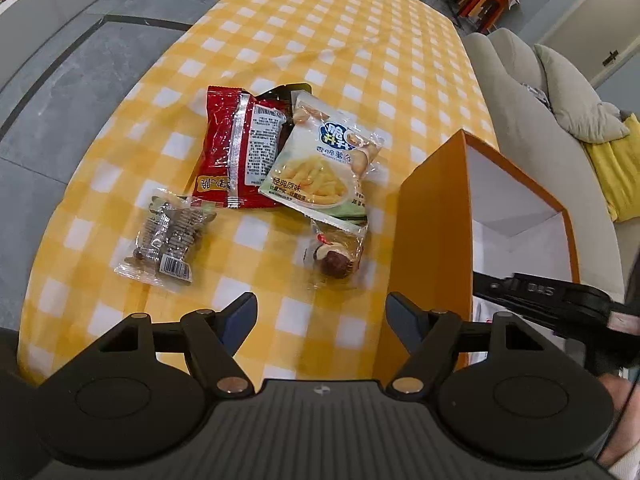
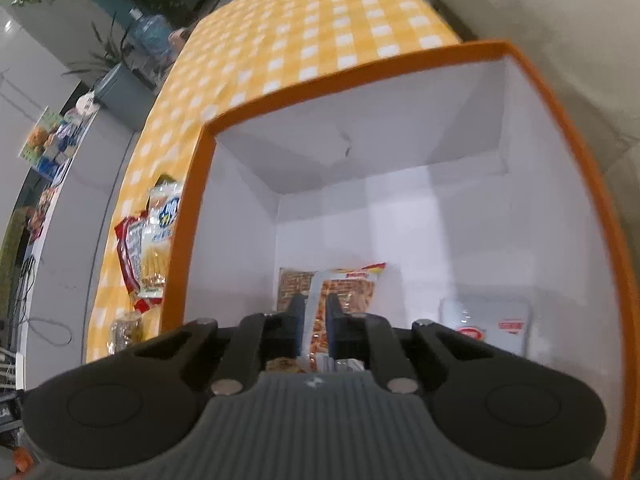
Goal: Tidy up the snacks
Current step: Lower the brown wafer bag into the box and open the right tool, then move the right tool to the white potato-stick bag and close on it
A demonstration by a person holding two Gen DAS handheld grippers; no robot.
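In the left wrist view my left gripper (image 1: 322, 314) is open and empty above the checked table (image 1: 320, 40). Ahead lie a red packet (image 1: 236, 148), a white-green fries packet (image 1: 324, 160), a clear packet of brown biscuits (image 1: 168, 236) and a clear packet with a dark round snack (image 1: 336, 256). The orange box (image 1: 436, 240) stands to the right. In the right wrist view my right gripper (image 2: 314, 310) is inside the orange box (image 2: 400, 64), shut on an orange-and-white snack packet (image 2: 344, 292). A clear packet with red labels (image 2: 488, 324) lies on the box floor.
A beige sofa (image 1: 520, 112) with cushions stands right of the table. The right gripper's body (image 1: 560, 300) reaches over the box. In the right wrist view the red packet (image 2: 130, 256) and fries packet (image 2: 160, 232) lie left of the box. Plants and a water bottle (image 2: 150, 34) stand beyond.
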